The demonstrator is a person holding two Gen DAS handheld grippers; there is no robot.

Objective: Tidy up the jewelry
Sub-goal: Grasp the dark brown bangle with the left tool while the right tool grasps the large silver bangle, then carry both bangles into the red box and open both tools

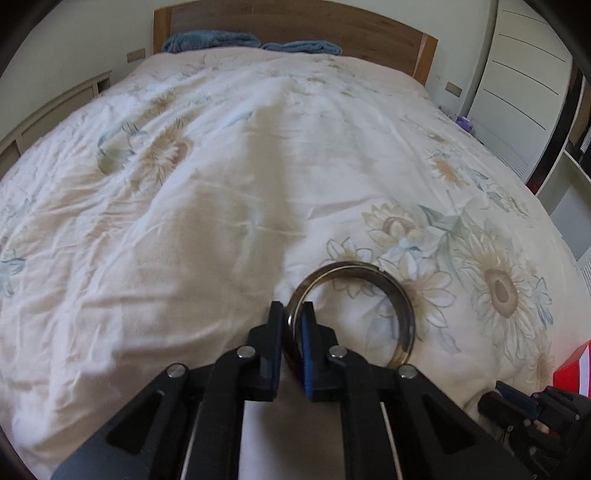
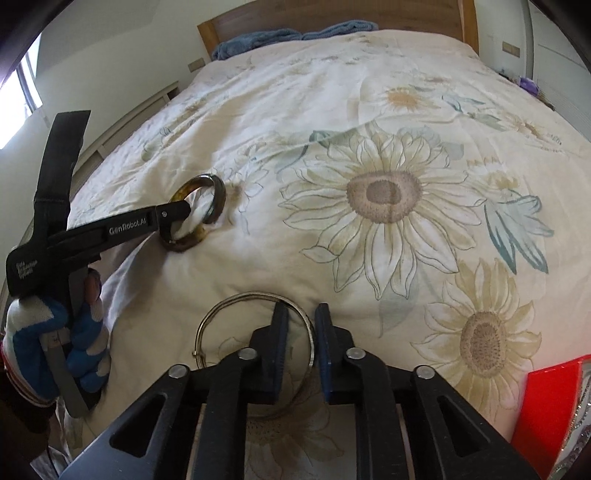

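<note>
A dark amber bangle [image 1: 395,295] stands on edge on the sunflower bedspread [image 1: 207,206]. My left gripper [image 1: 293,314] is shut on the bangle's near rim. In the right wrist view the left gripper [image 2: 173,221] holds the same bangle [image 2: 216,199] at the left. A thin silver bangle [image 2: 221,306] lies flat on the bedspread [image 2: 369,122]. My right gripper [image 2: 301,317] straddles the silver bangle's right rim, jaws a little apart, not gripping it. The right gripper also shows at the bottom right of the left wrist view [image 1: 517,402].
A red box [image 2: 546,402] with a beaded trim sits at the bottom right, also seen in the left wrist view [image 1: 572,373]. Blue towels [image 1: 210,41] lie by the wooden headboard [image 1: 295,22]. A white wardrobe [image 1: 524,74] stands at the right.
</note>
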